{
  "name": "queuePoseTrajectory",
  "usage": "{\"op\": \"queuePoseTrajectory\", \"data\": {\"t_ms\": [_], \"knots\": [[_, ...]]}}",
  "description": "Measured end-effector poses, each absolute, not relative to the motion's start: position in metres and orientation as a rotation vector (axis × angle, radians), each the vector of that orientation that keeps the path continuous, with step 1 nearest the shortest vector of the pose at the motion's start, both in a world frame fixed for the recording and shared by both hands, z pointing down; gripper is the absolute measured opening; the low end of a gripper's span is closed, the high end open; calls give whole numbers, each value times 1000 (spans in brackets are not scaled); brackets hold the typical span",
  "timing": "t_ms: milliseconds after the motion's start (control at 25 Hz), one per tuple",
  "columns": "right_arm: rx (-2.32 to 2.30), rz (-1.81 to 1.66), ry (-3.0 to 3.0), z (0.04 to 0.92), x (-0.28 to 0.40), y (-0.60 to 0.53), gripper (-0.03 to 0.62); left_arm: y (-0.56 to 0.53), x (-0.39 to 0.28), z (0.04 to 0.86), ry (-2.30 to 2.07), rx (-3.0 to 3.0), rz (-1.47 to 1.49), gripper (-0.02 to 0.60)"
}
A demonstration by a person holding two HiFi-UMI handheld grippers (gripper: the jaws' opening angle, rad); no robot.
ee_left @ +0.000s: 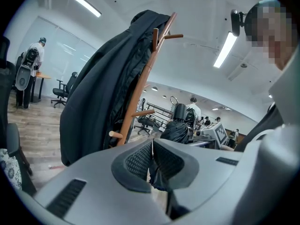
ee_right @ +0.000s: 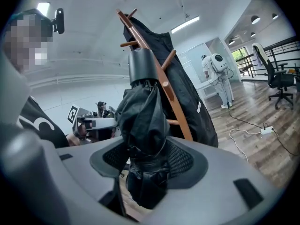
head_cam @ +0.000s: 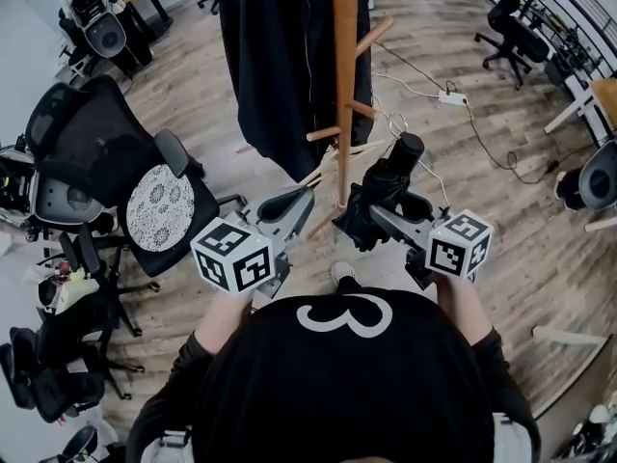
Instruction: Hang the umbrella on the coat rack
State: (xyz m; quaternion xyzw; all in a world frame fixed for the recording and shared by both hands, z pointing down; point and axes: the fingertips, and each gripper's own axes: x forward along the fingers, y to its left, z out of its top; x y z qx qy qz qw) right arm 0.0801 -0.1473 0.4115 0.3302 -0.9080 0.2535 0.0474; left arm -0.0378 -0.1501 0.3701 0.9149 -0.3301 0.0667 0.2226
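A wooden coat rack (head_cam: 343, 75) stands straight ahead with a long black coat (head_cam: 275, 66) draped on its left side; several bare pegs stick out lower down. My right gripper (head_cam: 388, 207) is shut on a folded black umbrella (head_cam: 395, 167), held upright just right of the pole, handle end up with a thin wrist loop (head_cam: 397, 123). In the right gripper view the umbrella (ee_right: 143, 111) fills the jaws (ee_right: 145, 161), the rack (ee_right: 161, 74) behind it. My left gripper (head_cam: 297, 204) is shut with nothing in it, left of the pole. The left gripper view shows its pads (ee_left: 152, 161) together, the rack (ee_left: 140, 86) and coat (ee_left: 98, 93) beyond.
A black office chair with a patterned cushion (head_cam: 159, 205) stands close on the left, more chairs behind it. A power strip with cable (head_cam: 451, 96) lies on the wooden floor to the right. Another chair (head_cam: 511, 32) is at the far right. People stand far off.
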Motion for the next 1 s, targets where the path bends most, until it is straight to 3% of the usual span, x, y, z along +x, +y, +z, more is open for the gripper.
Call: {"op": "queuePoseTrajectory", "data": {"t_ms": [1000], "knots": [[967,859,-2646,464,76,-192,250,-180,-53,392,-972,2444,182,21]]}}
